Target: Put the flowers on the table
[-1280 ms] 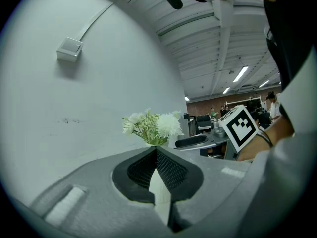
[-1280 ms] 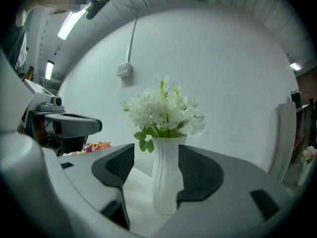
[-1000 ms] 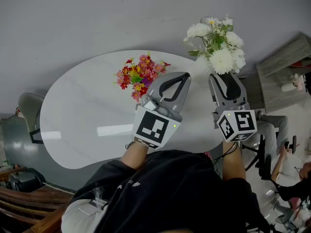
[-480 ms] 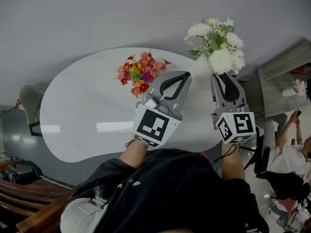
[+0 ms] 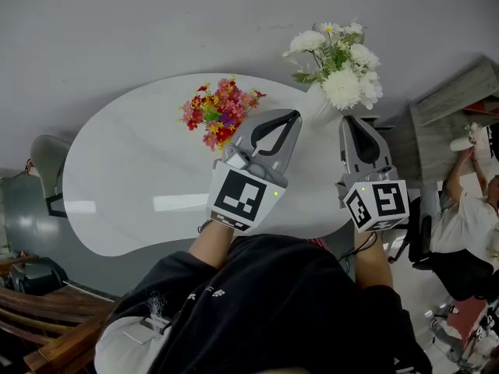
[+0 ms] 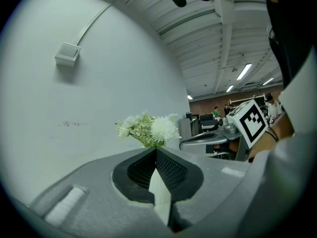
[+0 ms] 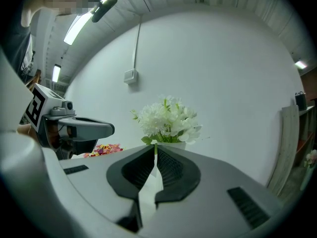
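Note:
A bunch of white flowers (image 5: 335, 61) stands in a white vase at the table's (image 5: 132, 170) far right edge. It also shows in the left gripper view (image 6: 148, 128) and the right gripper view (image 7: 168, 120). A small colourful bunch (image 5: 218, 111) lies on the tabletop, just left of my left gripper (image 5: 291, 115). That gripper is shut with nothing between its jaws (image 6: 156, 148). My right gripper (image 5: 348, 120) is shut, its tips (image 7: 155, 150) just short of the vase. A thin green stem shows at those tips; I cannot tell whether it is pinched.
A pale wall runs behind the table. A chair (image 5: 47, 170) stands at the table's left end. A grey cabinet (image 5: 452, 107) and a seated person (image 5: 468, 224) are to the right, and a wooden bench (image 5: 39, 326) is at the lower left.
The right gripper's jaws have closed. Both grippers sit slightly nearer the flowers, and the view has shifted a little.

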`<state>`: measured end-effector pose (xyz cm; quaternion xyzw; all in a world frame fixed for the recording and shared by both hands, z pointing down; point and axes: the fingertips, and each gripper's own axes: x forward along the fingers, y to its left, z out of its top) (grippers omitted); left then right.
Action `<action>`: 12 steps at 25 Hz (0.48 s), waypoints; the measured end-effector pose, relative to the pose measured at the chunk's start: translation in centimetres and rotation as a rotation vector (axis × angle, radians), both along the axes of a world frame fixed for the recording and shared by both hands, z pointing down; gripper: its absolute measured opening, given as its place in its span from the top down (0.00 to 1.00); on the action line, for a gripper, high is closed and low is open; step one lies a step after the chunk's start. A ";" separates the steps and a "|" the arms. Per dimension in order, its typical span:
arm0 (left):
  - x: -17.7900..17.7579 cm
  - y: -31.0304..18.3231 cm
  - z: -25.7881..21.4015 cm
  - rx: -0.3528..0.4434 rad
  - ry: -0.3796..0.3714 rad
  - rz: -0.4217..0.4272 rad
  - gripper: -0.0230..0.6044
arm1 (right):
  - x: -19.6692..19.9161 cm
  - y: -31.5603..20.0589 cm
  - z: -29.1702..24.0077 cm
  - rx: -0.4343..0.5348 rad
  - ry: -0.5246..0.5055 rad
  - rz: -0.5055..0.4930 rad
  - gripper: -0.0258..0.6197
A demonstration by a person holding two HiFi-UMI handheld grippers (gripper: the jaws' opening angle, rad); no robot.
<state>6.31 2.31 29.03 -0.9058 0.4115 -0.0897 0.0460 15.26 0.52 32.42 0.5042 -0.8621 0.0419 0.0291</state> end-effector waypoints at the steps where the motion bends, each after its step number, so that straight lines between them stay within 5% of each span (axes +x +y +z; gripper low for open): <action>1: 0.1 0.1 -0.1 0.004 -0.004 -0.001 0.97 | 0.0 0.2 -0.1 0.002 0.003 -0.003 0.92; 12: 0.0 1.7 -1.2 0.035 -0.035 -0.012 0.97 | 0.6 2.7 -2.0 0.054 -0.001 -0.014 0.94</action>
